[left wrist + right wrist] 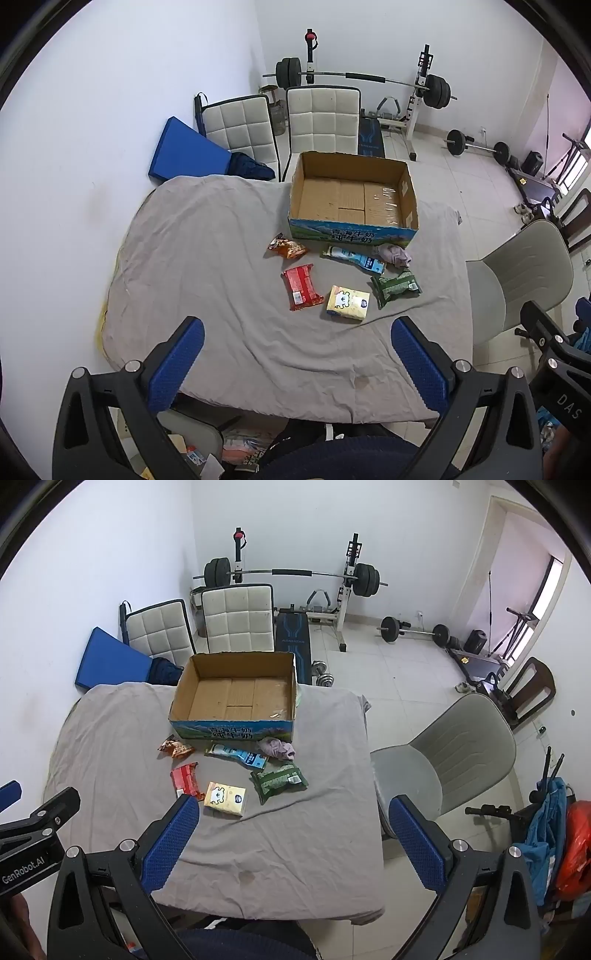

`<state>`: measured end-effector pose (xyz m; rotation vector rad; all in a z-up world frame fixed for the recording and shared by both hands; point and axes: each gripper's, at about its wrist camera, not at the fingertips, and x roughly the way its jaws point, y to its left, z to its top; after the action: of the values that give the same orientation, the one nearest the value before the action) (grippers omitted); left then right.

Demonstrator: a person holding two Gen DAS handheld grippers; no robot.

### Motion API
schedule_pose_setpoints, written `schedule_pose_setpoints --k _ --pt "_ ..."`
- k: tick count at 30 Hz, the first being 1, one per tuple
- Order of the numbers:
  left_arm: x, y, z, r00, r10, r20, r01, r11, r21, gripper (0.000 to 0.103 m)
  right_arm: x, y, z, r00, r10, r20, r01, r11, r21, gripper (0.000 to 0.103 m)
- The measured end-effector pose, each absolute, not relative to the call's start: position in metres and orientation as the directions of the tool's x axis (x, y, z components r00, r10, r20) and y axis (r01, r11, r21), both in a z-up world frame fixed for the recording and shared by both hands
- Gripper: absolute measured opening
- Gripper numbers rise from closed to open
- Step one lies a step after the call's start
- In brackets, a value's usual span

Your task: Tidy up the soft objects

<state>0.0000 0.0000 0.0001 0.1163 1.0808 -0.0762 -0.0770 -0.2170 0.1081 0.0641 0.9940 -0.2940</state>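
Note:
An open cardboard box [408,206] [177,698] stands empty at the far side of a grey-covered table [207,258] [295,834]. In front of it lie soft items: an orange snack bag [287,247] [176,748], a red packet [301,286] [184,777], a yellow tissue pack [348,303] [225,798], a green packet [396,287] [279,781], a blue-white pouch [354,258] [238,755] and a crumpled purple cloth [393,254] [277,747]. My left gripper [297,360] and right gripper [293,840] are open and empty, above the table's near side.
A grey chair [517,280] [443,768] stands right of the table. Two white padded chairs [321,118] [236,616] and a blue pad [181,151] are behind it. A barbell rack [369,79] and weights sit on the tiled floor beyond.

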Motion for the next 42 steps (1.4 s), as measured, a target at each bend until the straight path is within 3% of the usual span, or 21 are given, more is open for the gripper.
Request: schedule_pose_setpoints --k 42 --pt "0.0 -0.004 0.004 0.482 -0.009 -0.876 0.122 0.991 0.057 0.103 -0.073 -0.215 0.107 0.501 -0.212 -0.839 0.267 0.96 -0.083 0.103"
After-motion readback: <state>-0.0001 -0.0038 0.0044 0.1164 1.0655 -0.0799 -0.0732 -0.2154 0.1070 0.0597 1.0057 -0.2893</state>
